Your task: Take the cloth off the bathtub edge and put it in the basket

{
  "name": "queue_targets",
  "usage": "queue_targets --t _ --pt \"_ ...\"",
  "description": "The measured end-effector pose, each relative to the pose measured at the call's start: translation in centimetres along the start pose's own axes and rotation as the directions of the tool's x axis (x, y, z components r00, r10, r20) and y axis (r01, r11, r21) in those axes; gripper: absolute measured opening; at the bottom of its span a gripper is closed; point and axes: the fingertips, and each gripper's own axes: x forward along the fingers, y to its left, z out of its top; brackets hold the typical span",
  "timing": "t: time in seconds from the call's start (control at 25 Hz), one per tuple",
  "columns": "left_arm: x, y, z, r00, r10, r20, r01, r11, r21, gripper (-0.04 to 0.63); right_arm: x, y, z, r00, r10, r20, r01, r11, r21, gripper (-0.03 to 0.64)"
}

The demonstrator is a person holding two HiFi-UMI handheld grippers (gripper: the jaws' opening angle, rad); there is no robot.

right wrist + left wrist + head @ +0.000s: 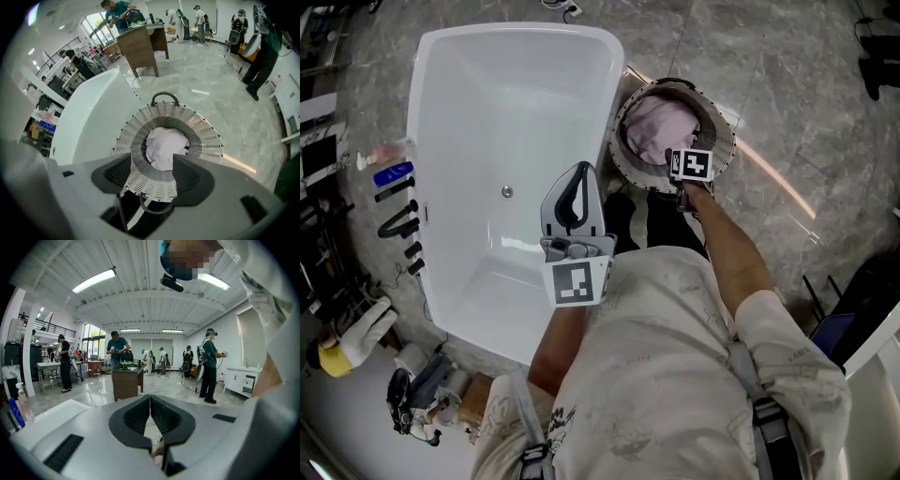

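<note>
The pale pink cloth point(654, 131) lies bunched inside the round white woven basket point(724, 141), which stands on the floor against the right side of the white bathtub point(487, 112). My right gripper point(686, 171) hangs just above the basket's near rim. In the right gripper view its jaws stand open around empty air, with the cloth point(164, 147) lying in the basket point(206, 136) below, apart from the right gripper point(152, 159). My left gripper point(579, 171) hovers over the tub's near right part, shut, tips meeting, nothing in the left gripper point(150, 397).
Bottles and dark items point(394, 173) line the tub's left ledge. A yellow-and-white glove point(347, 342) and clutter lie on the floor at lower left. A wooden desk point(140, 44) and several people stand further off in the room.
</note>
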Motion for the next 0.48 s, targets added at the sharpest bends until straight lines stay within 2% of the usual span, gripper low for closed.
queue_targets --t 0.48 --pt "-0.4 0.2 0.3 1.0 -0.004 0.017 0.004 1.0 -0.002 0.005 -0.5 -0.6 -1.8 1.0 -0.009 -0.006 0.009 0.999 0.042 0.258"
